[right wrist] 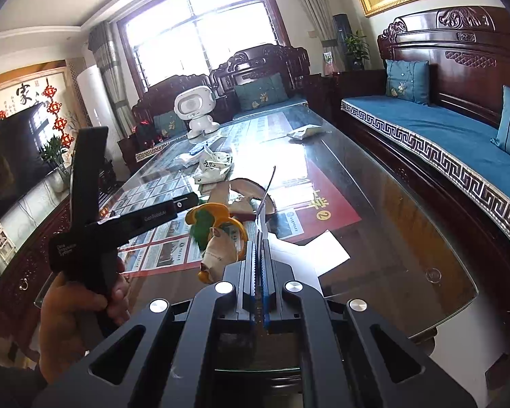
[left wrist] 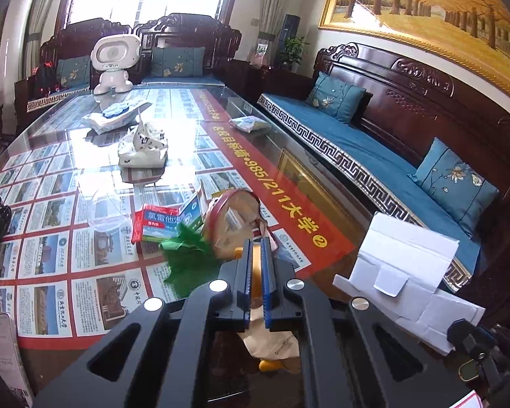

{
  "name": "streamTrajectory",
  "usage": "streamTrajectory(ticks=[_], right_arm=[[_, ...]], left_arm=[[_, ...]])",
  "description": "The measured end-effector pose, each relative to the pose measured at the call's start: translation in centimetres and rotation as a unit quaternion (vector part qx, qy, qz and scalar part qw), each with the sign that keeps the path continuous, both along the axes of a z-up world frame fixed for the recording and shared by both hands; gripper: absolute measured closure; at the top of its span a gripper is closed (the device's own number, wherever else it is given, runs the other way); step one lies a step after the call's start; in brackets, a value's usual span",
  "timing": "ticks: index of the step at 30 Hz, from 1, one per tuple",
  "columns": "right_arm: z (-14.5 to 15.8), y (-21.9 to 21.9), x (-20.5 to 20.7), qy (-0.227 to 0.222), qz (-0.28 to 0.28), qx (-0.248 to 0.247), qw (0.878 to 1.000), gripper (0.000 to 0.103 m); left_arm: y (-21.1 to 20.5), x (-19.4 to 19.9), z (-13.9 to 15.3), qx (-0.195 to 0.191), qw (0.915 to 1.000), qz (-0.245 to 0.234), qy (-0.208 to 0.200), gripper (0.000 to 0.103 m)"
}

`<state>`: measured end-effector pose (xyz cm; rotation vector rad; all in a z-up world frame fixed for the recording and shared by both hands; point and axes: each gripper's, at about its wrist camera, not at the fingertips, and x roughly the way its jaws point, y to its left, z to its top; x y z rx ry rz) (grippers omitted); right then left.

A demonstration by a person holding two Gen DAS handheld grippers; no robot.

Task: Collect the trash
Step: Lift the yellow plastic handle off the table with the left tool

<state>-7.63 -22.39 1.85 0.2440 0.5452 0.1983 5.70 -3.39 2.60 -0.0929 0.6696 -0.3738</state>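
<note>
The left gripper (left wrist: pixel 256 243) clenches a crumpled beige wrapper (left wrist: pixel 272 340); just ahead lie a round snack packet (left wrist: pixel 233 222) and medicine box (left wrist: pixel 159 222). The right gripper (right wrist: pixel 260 238) pinches flattened white cardboard (left wrist: pixel 404 278), edge-on, over the glass table (right wrist: pixel 374 238).

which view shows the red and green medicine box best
The left wrist view: the medicine box lies in plain sight on the glass table, print facing up. In the right wrist view I cannot find it.

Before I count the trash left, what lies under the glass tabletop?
Under the glass tabletop lies a printed poster of photo panels with a red banner. The tissue pack and medicine box cover parts of it.
</note>
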Motion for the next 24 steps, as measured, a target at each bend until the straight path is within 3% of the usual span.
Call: streamTrajectory(ticks=[8, 18, 21, 23, 24], right_arm=[[0.2, 0.3, -0.2, 0.001, 0.001, 0.001, 1.000, 0.100], [-0.1, 0.3, -0.2, 0.007, 0.004, 0.005, 1.000, 0.100], [0.0, 0.1, 0.0, 0.009, 0.003, 0.006, 1.000, 0.100], [0.1, 0.0, 0.1, 0.009, 0.002, 0.007, 1.000, 0.100], [0.1, 0.0, 0.1, 0.010, 0.002, 0.008, 1.000, 0.100]], left_arm=[[-0.1, -0.5, 0.4, 0.003, 1.0000, -0.006, -0.005, 0.098], [0.5, -0.4, -2.9, 0.018, 0.9992, -0.002, 0.036, 0.095], [0.3, -1.2, -3.5, 0.026, 0.9989, -0.009, 0.038, 0.072], [0.3, -1.8, -3.6, 0.032, 0.9988, -0.009, 0.036, 0.049], [0.2, -2.1, -3.7, 0.036, 0.9987, -0.007, 0.034, 0.046]])
